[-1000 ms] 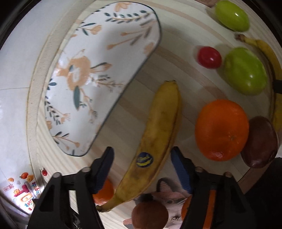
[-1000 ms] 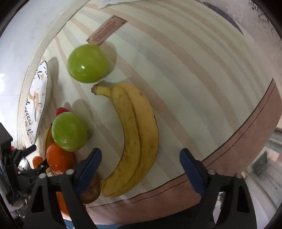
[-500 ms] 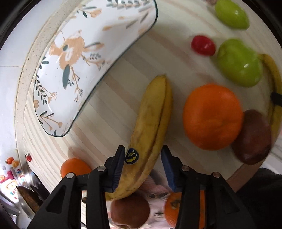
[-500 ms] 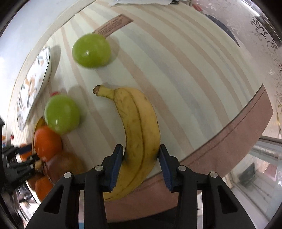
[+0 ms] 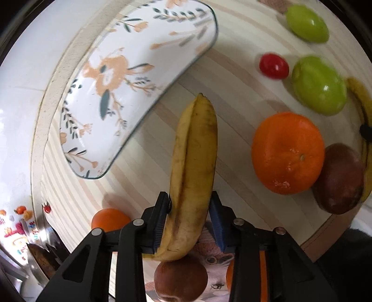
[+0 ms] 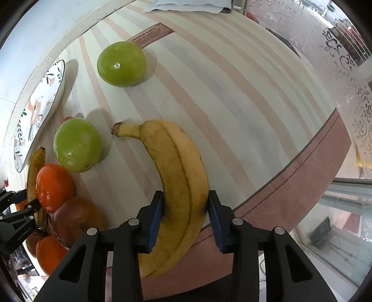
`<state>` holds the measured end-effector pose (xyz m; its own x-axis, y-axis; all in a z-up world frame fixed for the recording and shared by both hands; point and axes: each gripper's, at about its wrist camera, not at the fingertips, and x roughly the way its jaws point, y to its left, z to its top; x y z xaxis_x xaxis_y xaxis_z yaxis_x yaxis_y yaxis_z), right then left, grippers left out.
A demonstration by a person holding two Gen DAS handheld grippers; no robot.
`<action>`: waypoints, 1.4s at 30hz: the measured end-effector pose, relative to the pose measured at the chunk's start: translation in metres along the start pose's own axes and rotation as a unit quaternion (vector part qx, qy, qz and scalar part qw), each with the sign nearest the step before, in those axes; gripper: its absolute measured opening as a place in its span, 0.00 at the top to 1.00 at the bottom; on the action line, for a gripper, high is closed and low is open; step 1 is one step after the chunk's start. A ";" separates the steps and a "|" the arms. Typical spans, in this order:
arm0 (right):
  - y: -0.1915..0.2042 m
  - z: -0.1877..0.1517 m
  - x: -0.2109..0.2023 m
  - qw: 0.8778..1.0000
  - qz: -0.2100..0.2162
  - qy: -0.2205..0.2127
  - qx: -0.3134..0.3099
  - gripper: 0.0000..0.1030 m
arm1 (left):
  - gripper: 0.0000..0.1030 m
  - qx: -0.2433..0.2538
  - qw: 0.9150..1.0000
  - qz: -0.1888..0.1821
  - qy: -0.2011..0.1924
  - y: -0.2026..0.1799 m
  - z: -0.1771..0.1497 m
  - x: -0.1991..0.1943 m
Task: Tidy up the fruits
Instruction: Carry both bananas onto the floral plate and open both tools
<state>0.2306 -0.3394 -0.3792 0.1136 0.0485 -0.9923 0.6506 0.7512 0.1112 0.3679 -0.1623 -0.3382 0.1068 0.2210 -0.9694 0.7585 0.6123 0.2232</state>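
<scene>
Striped surface carries scattered fruit. Left tongs clamp one banana, pointing ahead beside the plate. Right tongs clamp another banana.

Setting: a striped counter beside a white wall and patterned glass.
The counter surface carries pale cream and pink bands with a brown border along its near edge and a brown printed label near the far side. A folded white cloth lies at the far edge. To the right, frosted glass with scrollwork admits daylight; a tiled floor shows below.
</scene>
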 end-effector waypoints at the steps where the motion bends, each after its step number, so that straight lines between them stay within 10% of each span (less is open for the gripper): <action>1: -0.005 -0.001 -0.004 1.000 0.002 -0.002 0.000 0.61 | 0.69 -0.003 1.000 -0.004 -0.004 0.004 -0.007 -0.006; 13: -0.021 0.021 -0.094 0.996 0.071 -0.047 -0.017 0.61 | 0.69 -0.071 0.994 -0.020 -0.078 0.044 -0.005 -0.114; 28: 0.138 0.110 -0.097 0.981 0.169 -0.047 -0.088 0.61 | 0.69 -0.156 0.985 0.004 -0.072 0.165 0.045 -0.088; 38: 0.212 0.155 -0.032 0.984 0.149 -0.007 -0.099 0.61 | 0.69 -0.305 0.938 -0.165 0.026 0.218 0.080 -0.001; 42: 0.226 0.158 -0.019 0.985 0.129 0.000 -0.117 0.61 | 0.69 -0.313 0.930 -0.186 0.043 0.213 0.084 0.017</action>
<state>0.4943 -0.2749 -0.3264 0.2526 0.2571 -0.9328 0.4085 0.8456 0.3437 0.5850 -0.0923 -0.3155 -0.1614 -0.0508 -0.9856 0.2069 0.9747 -0.0841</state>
